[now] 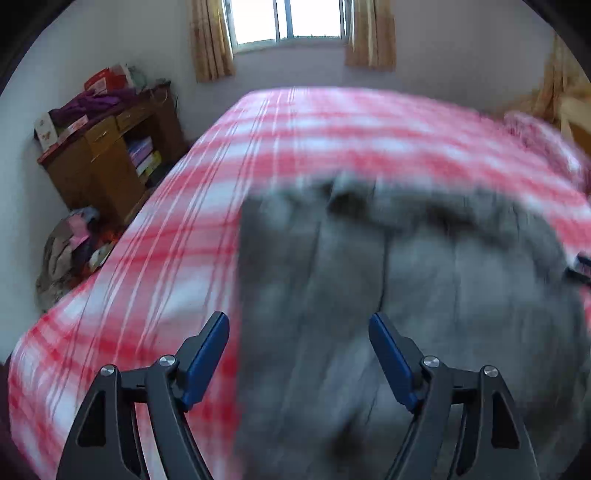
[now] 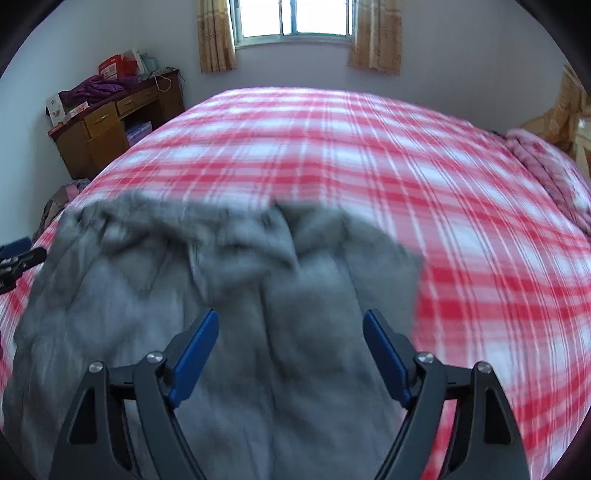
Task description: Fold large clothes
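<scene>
**Both grippers open above a grey garment on the bed**

I see a wide bed (image 2: 332, 147) under a red and white checked cover, filling most of both wrist views. On its near side lies 1 large grey garment (image 2: 221, 295), spread out and rumpled, its far edge bunched into folds. The cloth is blurred in both views, so I cannot tell which part is a sleeve or a hem.

To fold it well, I judge that I should first make out the outer edges, take 2 matching corners at once, and carry them across evenly so the fold lands square. Gripping only a single layer matters, since the cloth looks thick and soft.

My left gripper (image 1: 299, 354) hangs over the garment's left edge, angled downward, its blue fingers (image 1: 207, 358) spread wide with nothing pinched between them. My right gripper (image 2: 290, 354) hangs over the garment's right half, tilted down the same way, its fingers (image 2: 194, 358) equally wide and holding nothing. Neither touches the cloth.

A wooden desk (image 2: 110, 125) stands well apart against the far wall, beside a window (image 2: 295, 18).
</scene>
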Action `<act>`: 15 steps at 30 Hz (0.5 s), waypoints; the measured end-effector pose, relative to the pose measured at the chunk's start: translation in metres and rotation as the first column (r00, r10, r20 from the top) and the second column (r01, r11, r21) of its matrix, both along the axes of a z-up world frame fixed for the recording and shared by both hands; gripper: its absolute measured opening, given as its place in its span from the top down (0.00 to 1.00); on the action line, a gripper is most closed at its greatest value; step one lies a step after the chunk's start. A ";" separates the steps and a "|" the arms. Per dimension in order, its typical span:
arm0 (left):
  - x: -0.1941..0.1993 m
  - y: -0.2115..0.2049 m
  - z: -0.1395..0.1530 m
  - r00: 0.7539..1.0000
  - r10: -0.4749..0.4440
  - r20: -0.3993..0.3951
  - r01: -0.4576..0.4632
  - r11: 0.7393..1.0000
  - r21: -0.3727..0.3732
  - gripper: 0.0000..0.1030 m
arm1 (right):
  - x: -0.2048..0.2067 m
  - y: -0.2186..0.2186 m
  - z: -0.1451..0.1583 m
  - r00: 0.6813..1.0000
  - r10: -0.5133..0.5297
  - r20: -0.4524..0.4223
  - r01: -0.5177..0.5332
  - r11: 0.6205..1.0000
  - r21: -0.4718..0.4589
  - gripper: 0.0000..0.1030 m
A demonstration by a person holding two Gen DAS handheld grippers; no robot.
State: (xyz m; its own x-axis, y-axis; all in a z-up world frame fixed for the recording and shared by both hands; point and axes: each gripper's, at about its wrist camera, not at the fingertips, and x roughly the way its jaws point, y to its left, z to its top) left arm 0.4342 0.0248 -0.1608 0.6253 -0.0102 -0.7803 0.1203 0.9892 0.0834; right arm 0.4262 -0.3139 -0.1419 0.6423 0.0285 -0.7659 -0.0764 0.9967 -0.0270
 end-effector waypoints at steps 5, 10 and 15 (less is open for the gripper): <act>-0.093 0.036 -0.040 0.995 0.024 -0.096 -0.019 0.998 0.057 0.24 | -0.100 -0.039 -0.018 0.998 -0.029 -0.054 0.029 1.000 -0.001 0.20; -0.155 0.056 -0.042 0.995 0.047 -0.084 -0.047 0.999 0.009 0.24 | -0.180 -0.064 -0.033 0.992 -0.086 -0.094 0.091 0.995 0.041 0.19; -0.193 0.066 -0.045 0.995 0.046 -0.090 -0.049 0.998 -0.035 0.24 | -0.245 -0.069 -0.041 0.987 -0.120 -0.106 0.127 0.990 0.060 0.19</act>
State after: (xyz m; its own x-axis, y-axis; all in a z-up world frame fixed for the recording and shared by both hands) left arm 0.2412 0.0910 -0.2057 0.5539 -0.0122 -0.8325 0.0786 0.9962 0.0377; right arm 0.1809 -0.3830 -0.1828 0.5627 0.0066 -0.8267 0.0481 0.9980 0.0408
